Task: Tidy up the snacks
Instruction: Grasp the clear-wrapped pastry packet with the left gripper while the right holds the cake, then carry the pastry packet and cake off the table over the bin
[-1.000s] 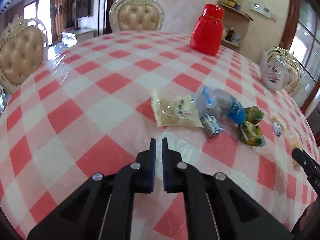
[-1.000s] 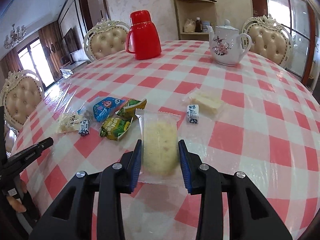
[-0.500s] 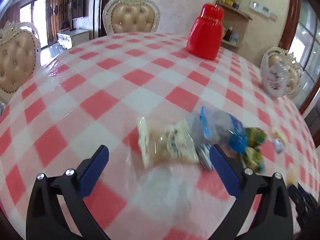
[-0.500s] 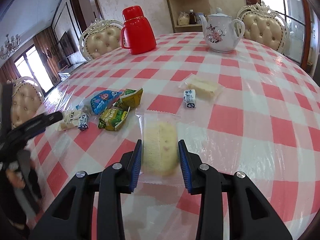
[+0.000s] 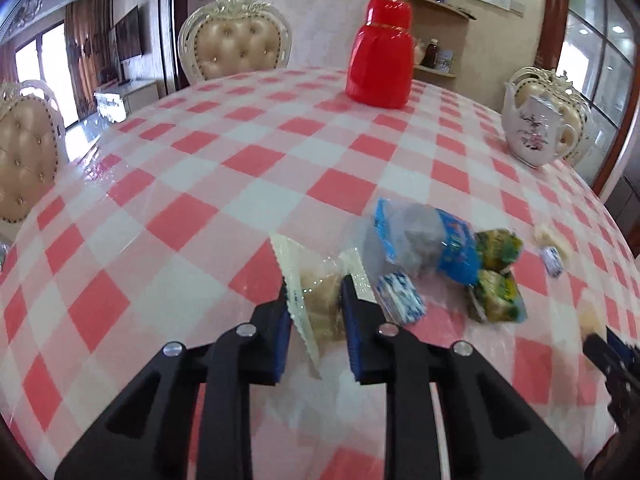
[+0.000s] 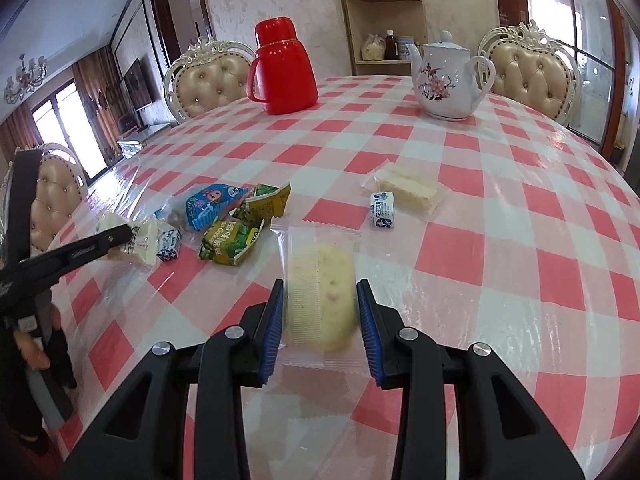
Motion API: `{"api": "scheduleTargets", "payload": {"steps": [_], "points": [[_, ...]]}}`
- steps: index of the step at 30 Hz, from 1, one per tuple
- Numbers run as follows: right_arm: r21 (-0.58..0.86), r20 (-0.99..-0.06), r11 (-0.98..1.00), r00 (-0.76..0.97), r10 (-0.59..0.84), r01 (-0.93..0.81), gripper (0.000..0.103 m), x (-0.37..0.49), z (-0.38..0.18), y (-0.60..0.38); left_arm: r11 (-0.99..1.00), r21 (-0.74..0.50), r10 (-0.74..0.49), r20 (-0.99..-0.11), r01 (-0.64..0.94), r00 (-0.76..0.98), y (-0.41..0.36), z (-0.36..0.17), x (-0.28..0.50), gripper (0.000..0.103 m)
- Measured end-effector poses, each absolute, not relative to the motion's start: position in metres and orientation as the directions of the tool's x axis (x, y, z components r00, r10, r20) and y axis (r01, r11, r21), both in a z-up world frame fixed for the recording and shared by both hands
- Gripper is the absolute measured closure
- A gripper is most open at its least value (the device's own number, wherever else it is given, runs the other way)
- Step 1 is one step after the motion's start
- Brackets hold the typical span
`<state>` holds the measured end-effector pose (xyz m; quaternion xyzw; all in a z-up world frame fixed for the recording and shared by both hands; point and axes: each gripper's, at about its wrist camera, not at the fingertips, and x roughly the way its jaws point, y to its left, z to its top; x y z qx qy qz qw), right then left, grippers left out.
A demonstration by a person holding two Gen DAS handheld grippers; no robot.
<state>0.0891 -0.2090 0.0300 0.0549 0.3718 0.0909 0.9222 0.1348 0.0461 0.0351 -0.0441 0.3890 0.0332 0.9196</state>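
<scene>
Only the left wrist view shows the left gripper [image 5: 314, 300] end on: its blue pads, which have just been closing, now pinch a clear pale cake packet [image 5: 316, 292] on the checked table [image 5: 192, 216], the packet's serrated edge sticking out between them. From the right wrist view that same gripper [image 6: 128, 234] appears side on at the far left, held by a hand [image 6: 34, 344], and its tip hides part of the packet. Likewise, the right gripper [image 6: 320, 312] is clearest in its own view, its fingers clamped on a round yellowish cake in a clear wrapper [image 6: 320, 284] lying near the table's front edge. Between the two lie a blue packet [image 6: 210, 206], two green packets [image 6: 230, 242] and a small blue-and-white sweet [image 6: 169, 244], crowded together just right of the left gripper's packet. Farther right, a second small sweet [image 6: 382, 210] touches a pale wafer packet [image 6: 408, 188]. At the far side stand a red flask [image 6: 282, 70] and a flowered white teapot [image 6: 446, 78], well apart.
</scene>
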Motion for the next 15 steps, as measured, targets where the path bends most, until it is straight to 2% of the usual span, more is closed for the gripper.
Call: {"api": "scheduleTargets", "payload": {"steps": [8,15], "points": [[0.233,-0.655,0.964,0.712,0.254,-0.129,0.067,0.076,0.030,-0.205,0.995,-0.068,0.002,-0.697,-0.069,0.717,0.040,0.038,0.093,0.079],[0.235,-0.643,0.959,0.715,0.274,-0.156,0.067,0.051,0.031,-0.193,0.991,-0.108,-0.015,-0.683,-0.081,0.731,0.050,0.038,0.065,0.079]]}}
